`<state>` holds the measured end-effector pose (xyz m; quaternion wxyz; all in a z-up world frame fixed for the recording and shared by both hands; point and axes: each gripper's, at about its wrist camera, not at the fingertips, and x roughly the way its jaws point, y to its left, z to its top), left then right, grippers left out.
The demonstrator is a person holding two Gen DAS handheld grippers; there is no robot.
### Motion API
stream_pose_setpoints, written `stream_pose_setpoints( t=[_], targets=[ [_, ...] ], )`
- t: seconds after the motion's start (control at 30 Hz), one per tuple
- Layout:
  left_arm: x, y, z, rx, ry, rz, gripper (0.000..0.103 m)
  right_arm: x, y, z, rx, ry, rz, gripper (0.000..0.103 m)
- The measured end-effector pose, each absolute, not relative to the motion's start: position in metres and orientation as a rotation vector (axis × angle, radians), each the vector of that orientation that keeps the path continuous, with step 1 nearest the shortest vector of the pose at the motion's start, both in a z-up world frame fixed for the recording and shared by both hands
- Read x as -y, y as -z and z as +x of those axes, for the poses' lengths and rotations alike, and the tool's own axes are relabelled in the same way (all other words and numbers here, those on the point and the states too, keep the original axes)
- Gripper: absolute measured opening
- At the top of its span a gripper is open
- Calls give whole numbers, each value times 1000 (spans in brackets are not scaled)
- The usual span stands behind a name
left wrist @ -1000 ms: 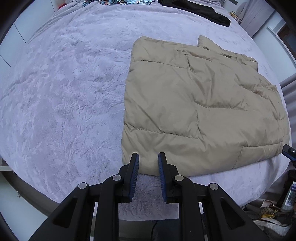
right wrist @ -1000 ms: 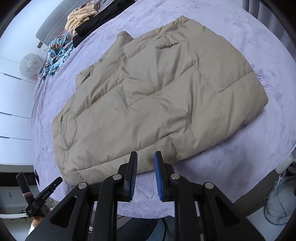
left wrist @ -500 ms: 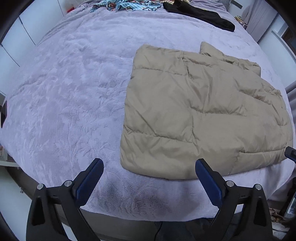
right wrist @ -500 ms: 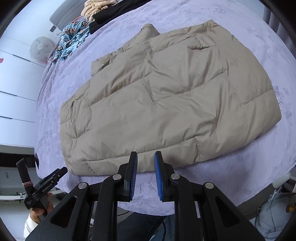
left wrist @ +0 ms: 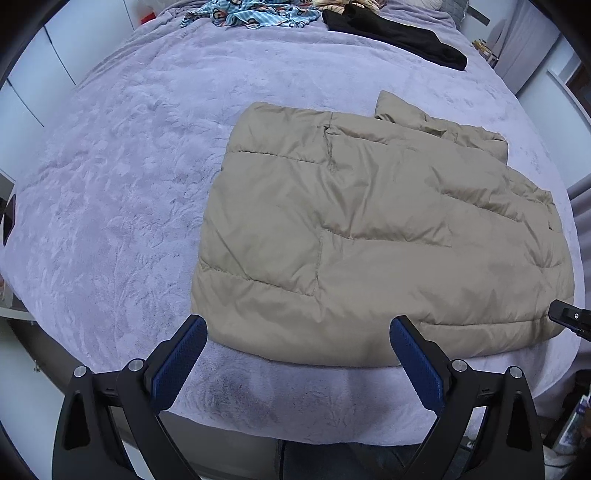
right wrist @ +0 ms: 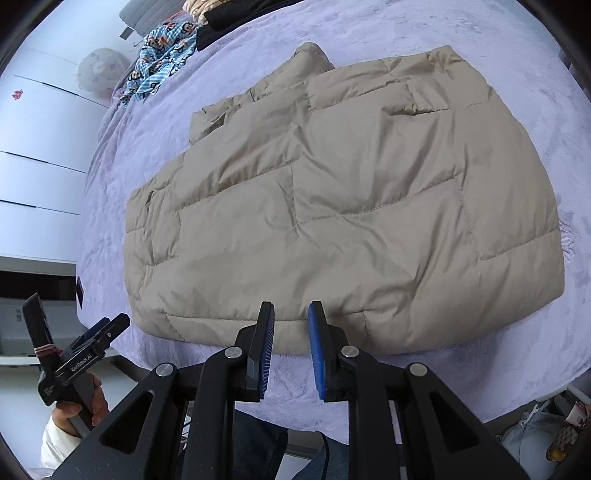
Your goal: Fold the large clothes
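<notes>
Lying across the big bed (left wrist: 110, 192) with its fuzzy lavender cover is the tan puffer jacket (left wrist: 369, 236), already folded into a chunky rectangle. It sits toward the near edge of the bed, on the right half as the left wrist camera sees it, with a collar or sleeve bit poking out at the far side.

At the far end of the bed there's a pile of other clothes: a black garment (left wrist: 399, 33) and a blue cartoon-print piece (left wrist: 251, 14), well apart from the jacket.

Left claw (left wrist: 297, 350) is released, blue pads spread wide, nothing between them. It hovers over the near edge of the bed, and the jacket's near left corner sits just beyond and between the fingertips, not touched. You can also spot this claw (right wrist: 92, 341) off the near left corner of the bed in the right wrist view, with the person's hand (right wrist: 86, 402) around its handle.

Right claw (right wrist: 290, 332) has a narrow gap and its jaws are opening, with nothing caught in there. The jacket's near hem lies right at and just beyond its fingertips, a bit left of the hem's middle; can't tell if the tips brush the fabric.
</notes>
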<state>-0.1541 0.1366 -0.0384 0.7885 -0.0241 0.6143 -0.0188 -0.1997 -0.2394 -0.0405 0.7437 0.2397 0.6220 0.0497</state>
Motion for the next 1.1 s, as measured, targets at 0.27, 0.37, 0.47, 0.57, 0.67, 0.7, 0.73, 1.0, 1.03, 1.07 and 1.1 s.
stream_pose_setpoints(
  t=[0.27, 0.37, 0.47, 0.57, 0.67, 0.7, 0.73, 1.0, 1.03, 1.07, 1.1],
  targets=[
    [-160, 42, -120, -1323, 99, -34, 100, 228, 39, -185, -1328, -65, 554, 70],
    [-174, 42, -104, -1314, 123, -17, 100, 218, 43, -180, -1314, -19, 609, 75],
    [-187, 49, -89, -1329, 145, -18, 100, 203, 47, -173, -1310, -7, 627, 82],
    [-196, 57, -80, -1345, 169, -11, 100, 190, 50, -170, -1307, 29, 640, 86],
    [-202, 68, -74, -1370, 197, -31, 100, 177, 49, -170, -1308, 46, 618, 91],
    [-204, 72, -71, -1380, 215, -43, 100, 174, 48, -169, -1308, 55, 604, 91],
    [-205, 75, -70, -1384, 229, -54, 100, 171, 47, -170, -1304, 60, 593, 91],
    [-235, 99, -48, -1425, 341, -202, 100, 149, 47, -163, -1353, -56, 632, 94],
    [-238, 103, -44, -1429, 360, -214, 100, 146, 47, -164, -1358, -57, 627, 94],
    [-242, 108, -41, -1437, 391, -234, 100, 143, 47, -163, -1368, -50, 613, 94],
    [-246, 115, -37, -1453, 435, -268, 100, 141, 49, -163, -1377, -43, 607, 94]
  ],
)
